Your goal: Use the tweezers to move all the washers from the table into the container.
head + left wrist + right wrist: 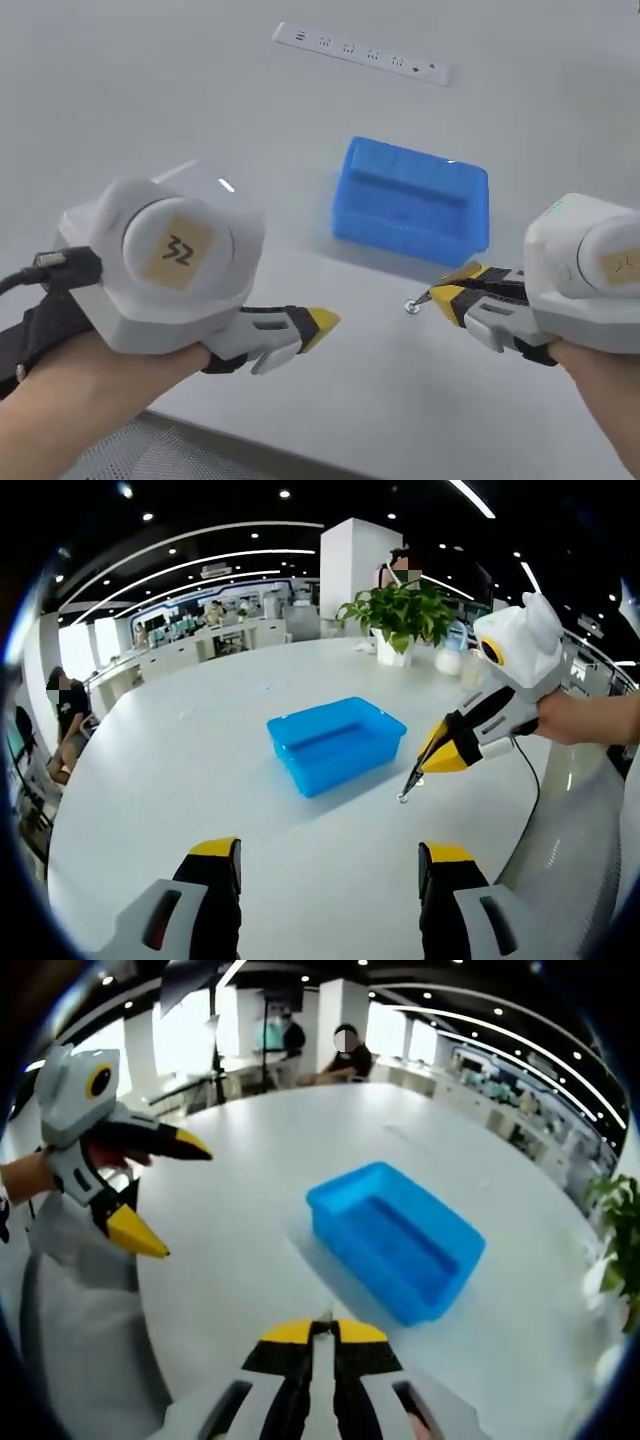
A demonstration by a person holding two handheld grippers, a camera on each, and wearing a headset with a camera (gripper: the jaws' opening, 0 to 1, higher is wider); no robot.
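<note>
At left, yellow-tipped left tongs released, below a tan sticker marked roughly "32". Centre, on the white counter: blue rectangular plastic container; behind it, a white power strip. Further right, right tongs clenched on thin metal tweezers, small silver ring washer at their tip, just before the container; touching the counter or not, unclear.
</note>
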